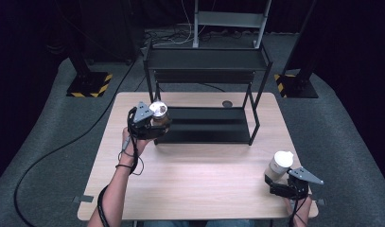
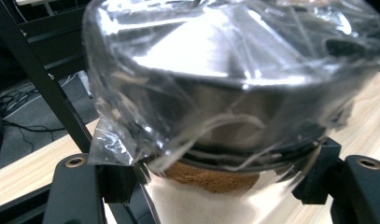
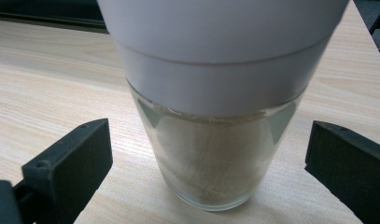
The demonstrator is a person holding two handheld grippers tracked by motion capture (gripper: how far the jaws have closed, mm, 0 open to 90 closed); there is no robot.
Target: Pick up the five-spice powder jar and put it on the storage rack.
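Observation:
A glass jar of brown powder (image 2: 211,177), its metal lid wrapped in clear plastic film (image 2: 234,70), sits between the jaws of my left gripper (image 2: 215,184), which is shut on it. In the high view this jar (image 1: 159,113) hangs in my left gripper (image 1: 160,124) at the left front corner of the black rack's lower shelf (image 1: 204,125). A glass jar with a white lid (image 1: 279,165) stands on the table near the right front. My right gripper (image 1: 274,180) is open around it. In the right gripper view both pads (image 3: 80,154) stand clear of that jar (image 3: 211,163).
The two-level black rack has an upper shelf (image 1: 206,59) and thin legs (image 1: 253,127) on the far half of the wooden table (image 1: 190,184). A small round hole (image 1: 227,103) lies behind the rack. Cables trail from both grippers.

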